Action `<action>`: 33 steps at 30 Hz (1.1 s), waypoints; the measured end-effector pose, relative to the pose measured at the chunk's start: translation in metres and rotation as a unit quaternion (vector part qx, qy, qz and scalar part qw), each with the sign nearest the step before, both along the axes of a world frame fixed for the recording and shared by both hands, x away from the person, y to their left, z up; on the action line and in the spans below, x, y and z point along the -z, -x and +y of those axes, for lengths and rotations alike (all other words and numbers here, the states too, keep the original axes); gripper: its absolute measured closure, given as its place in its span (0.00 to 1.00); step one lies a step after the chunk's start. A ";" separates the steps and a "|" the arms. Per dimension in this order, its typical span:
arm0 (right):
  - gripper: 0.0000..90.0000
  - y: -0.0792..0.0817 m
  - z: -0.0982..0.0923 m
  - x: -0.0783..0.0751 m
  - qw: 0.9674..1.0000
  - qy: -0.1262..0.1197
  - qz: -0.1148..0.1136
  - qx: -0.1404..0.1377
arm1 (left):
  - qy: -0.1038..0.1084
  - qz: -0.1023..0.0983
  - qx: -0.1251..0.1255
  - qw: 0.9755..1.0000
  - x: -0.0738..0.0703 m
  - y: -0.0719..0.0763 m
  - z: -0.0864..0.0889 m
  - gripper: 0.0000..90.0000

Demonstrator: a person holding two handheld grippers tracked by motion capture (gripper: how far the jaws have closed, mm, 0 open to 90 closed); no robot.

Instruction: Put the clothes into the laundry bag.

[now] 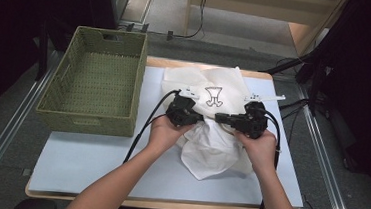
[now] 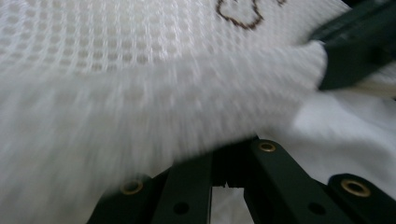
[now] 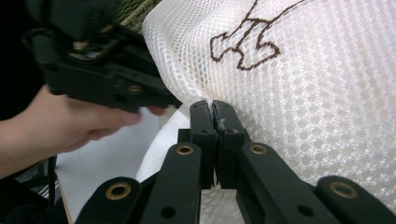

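I have both grippers clamped on the white mesh bag (image 1: 214, 99) in the middle of the tabletop (image 1: 93, 162): left gripper (image 1: 203, 117) and right gripper (image 1: 218, 118) each have their jaws together on its near edge, facing one another. I judge I'm lifting the opening; next I'd pull the edges apart. A woven basket (image 1: 95, 77) stands at left; the room is dark.

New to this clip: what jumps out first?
The white mesh laundry bag with a brown outline drawing lies mid-table, a white cloth hanging out of its near side. Both tools, left tool and right tool, meet at its front edge, jaws shut on the mesh. A green woven basket sits to the left.
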State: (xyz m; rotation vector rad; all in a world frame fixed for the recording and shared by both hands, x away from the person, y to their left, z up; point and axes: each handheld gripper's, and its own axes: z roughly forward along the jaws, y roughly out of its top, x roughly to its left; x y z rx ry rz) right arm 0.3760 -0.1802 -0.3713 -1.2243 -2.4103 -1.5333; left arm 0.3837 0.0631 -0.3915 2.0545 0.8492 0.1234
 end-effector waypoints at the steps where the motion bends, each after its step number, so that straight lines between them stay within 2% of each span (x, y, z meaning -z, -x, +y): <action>1: 1.00 0.000 0.000 0.000 1.000 0.001 0.001 0.001 | -0.003 -0.003 0.003 1.000 -0.001 0.004 0.004 1.00; 4: 1.00 0.000 0.001 0.001 1.000 0.002 0.003 0.001 | -0.009 -0.004 0.009 1.000 0.002 0.021 0.019 1.00; 7: 0.99 0.000 0.001 0.001 1.000 0.003 0.001 -0.001 | -0.020 0.001 0.003 1.000 0.010 0.033 0.030 1.00; 9: 0.99 -0.001 0.001 0.001 1.000 0.004 0.001 0.000 | -0.023 0.006 -0.001 1.000 0.020 0.041 0.038 1.00; 13: 0.99 0.000 0.001 0.001 1.000 0.003 0.002 0.000 | -0.025 0.033 -0.015 0.999 0.042 0.052 0.051 1.00; 16: 0.99 -0.001 0.001 0.001 1.000 0.004 0.002 0.000 | -0.049 0.043 -0.017 0.998 0.059 0.059 0.055 1.00; 19: 0.99 0.000 0.001 0.000 1.000 0.001 0.001 0.002 | -0.078 0.048 -0.005 0.996 0.074 0.067 0.050 1.00; 20: 0.99 0.000 0.001 0.000 1.000 0.002 0.001 0.001 | -0.074 0.042 -0.006 0.996 0.077 0.070 0.050 1.00; 23: 0.99 0.000 0.001 0.000 1.000 0.001 0.001 0.003 | -0.058 0.055 -0.003 0.997 0.079 0.071 0.045 1.00; 27: 0.99 -0.001 0.001 0.000 1.000 0.000 0.002 0.003 | -0.057 0.056 0.012 0.997 0.080 0.073 0.033 1.00; 33: 0.99 -0.001 0.001 0.000 1.000 -0.001 0.003 0.003 | -0.048 0.056 0.048 0.996 0.082 0.071 0.000 1.00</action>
